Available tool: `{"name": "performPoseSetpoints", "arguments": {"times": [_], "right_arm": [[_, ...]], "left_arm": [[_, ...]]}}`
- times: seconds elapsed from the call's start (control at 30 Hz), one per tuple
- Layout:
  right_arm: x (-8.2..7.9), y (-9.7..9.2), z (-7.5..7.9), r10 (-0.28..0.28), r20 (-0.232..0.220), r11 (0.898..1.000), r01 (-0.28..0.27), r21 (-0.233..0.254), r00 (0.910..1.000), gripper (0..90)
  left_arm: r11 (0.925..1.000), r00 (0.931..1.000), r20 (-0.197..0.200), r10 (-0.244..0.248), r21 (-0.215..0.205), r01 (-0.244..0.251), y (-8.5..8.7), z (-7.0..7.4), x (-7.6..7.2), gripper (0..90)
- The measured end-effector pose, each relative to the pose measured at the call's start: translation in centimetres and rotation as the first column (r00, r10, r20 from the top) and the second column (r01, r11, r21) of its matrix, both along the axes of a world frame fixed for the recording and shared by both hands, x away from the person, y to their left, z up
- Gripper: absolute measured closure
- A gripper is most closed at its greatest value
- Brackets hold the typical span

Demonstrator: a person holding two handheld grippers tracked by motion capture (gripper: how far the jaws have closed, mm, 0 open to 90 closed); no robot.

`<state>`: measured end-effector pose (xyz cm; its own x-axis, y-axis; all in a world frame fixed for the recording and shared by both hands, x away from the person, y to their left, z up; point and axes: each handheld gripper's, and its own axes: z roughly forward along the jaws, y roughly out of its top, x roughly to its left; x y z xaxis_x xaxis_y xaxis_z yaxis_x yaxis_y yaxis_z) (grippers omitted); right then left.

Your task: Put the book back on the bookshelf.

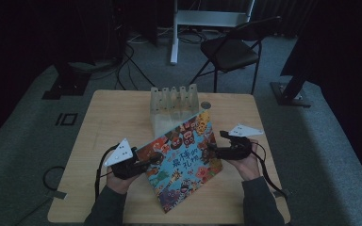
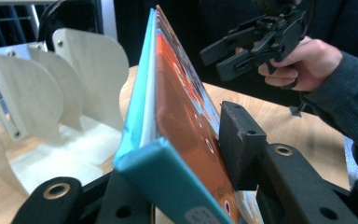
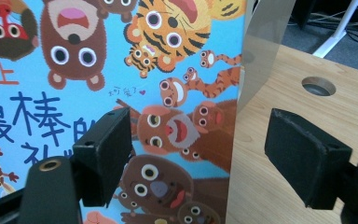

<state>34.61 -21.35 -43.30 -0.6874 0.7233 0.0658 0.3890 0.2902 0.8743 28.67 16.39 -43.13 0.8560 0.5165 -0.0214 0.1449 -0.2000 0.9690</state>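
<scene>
A picture book (image 1: 186, 155) with cartoon animals on a blue cover stands tilted on its lower corner on the wooden table (image 1: 108, 122). My left gripper (image 1: 153, 160) is shut on the book's left edge. In the left gripper view the book (image 2: 177, 102) fills the gap between the jaws, and one pad (image 2: 240, 140) presses on the cover. My right gripper (image 1: 213, 149) hovers at the book's right edge, open. In the right gripper view the cover's (image 3: 121, 70) edge lies between the wide jaws (image 3: 205, 154), touching neither pad.
A white rack (image 1: 174, 101) with several upright dividers stands at the table's far middle, just behind the book. A round hole (image 1: 205, 104) sits in the tabletop beside it. A black folding chair (image 1: 231, 49) stands on the floor beyond the table.
</scene>
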Motion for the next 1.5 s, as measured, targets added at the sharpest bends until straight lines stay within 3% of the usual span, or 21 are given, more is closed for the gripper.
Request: {"name": "performPoseSetpoints", "arguments": {"times": [0.23, 0.5, 0.63, 0.67, 0.73, 1.23, 1.5], "right_arm": [[0.1, -0.1, 0.0, -0.003, 0.003, 1.000, 0.003, 0.011, 1.0000, 23.2], [0.2, -0.1, 0.1, -0.004, 0.012, 1.000, 0.004, 0.028, 0.9999, 23.6], [0.1, -0.1, 0.1, -0.010, 0.017, 0.999, 0.009, 0.030, 0.9998, 23.6], [0.2, -0.1, 0.1, -0.011, 0.018, 0.999, 0.010, 0.032, 0.9998, 23.6], [0.2, -0.1, 0.1, -0.012, 0.018, 0.999, 0.011, 0.035, 0.9998, 23.6], [0.1, -0.8, 0.2, -0.032, 0.030, 0.999, 0.031, 0.043, 0.9990, 23.6], [0.0, -1.7, -0.1, -0.051, 0.021, 0.998, 0.050, 0.045, 0.9985, 23.6]], "left_arm": [[0.9993, 0.9991, 0.027, -0.033, -0.016, 0.034, -0.6, 1.2, 0.3, 72.3], [0.9986, 0.9972, 0.067, -0.033, -0.040, 0.036, -0.2, 2.2, 0.1, 78.3], [0.9990, 0.9959, 0.086, -0.027, -0.032, 0.030, -0.1, 2.3, 0.0, 80.9], [0.9998, 0.9949, 0.101, -0.002, -0.019, 0.004, -0.1, 2.4, -0.1, 81.0], [0.9995, 0.9956, 0.093, 0.003, -0.031, 0.000, 0.2, 2.3, 0.0, 81.0], [0.9989, 0.9926, 0.120, -0.016, -0.042, 0.021, 0.0, 2.0, -0.4, 79.8], [0.9976, 0.9923, 0.123, -0.016, -0.065, 0.024, 0.0, 1.7, -0.5, 71.5]]}}
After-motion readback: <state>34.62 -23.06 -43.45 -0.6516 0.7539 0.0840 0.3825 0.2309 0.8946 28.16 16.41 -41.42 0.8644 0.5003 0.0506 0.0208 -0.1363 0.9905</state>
